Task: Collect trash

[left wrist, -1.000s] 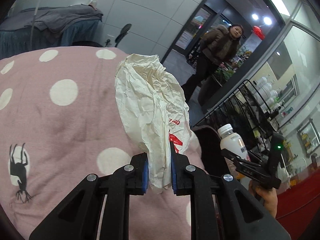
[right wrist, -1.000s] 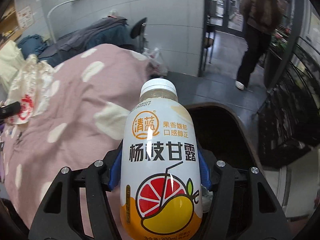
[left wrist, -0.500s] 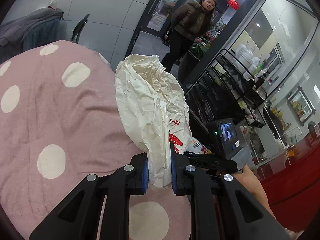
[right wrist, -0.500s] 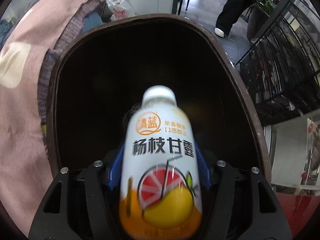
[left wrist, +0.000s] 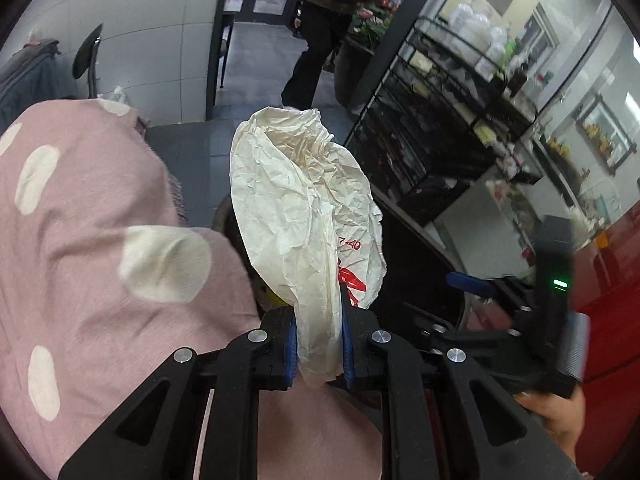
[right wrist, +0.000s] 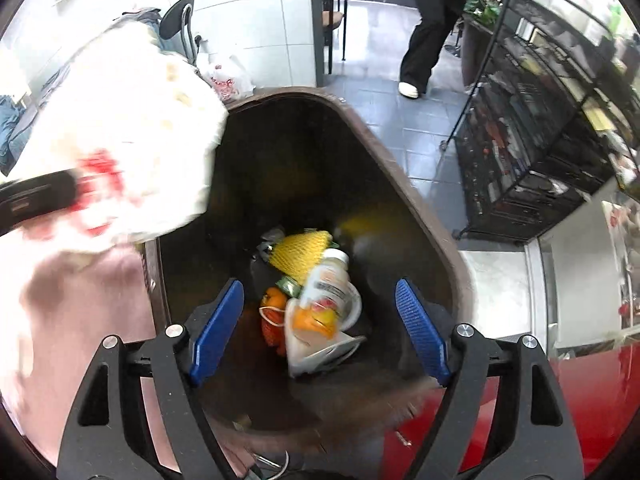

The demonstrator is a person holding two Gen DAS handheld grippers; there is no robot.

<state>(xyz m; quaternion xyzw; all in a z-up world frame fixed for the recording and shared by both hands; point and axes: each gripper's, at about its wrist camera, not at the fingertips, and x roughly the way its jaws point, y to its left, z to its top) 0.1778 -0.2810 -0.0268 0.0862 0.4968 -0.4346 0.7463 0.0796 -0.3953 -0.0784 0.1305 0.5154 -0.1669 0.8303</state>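
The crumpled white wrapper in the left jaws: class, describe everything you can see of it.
The crumpled white wrapper looks like thin, creased paper or plastic with red print on its lower right. It stands up from the left gripper, whose blue pads pinch its lower end. It hangs beside the pink dotted blanket, at the brown bin's rim.

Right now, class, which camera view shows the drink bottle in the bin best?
The right wrist view. It looks straight down into the brown bin, where the bottle lies on other rubbish, slightly blurred, below the opening, empty right gripper. The left wrist view shows none of the bottle; the crumpled bag in the left gripper fills it.
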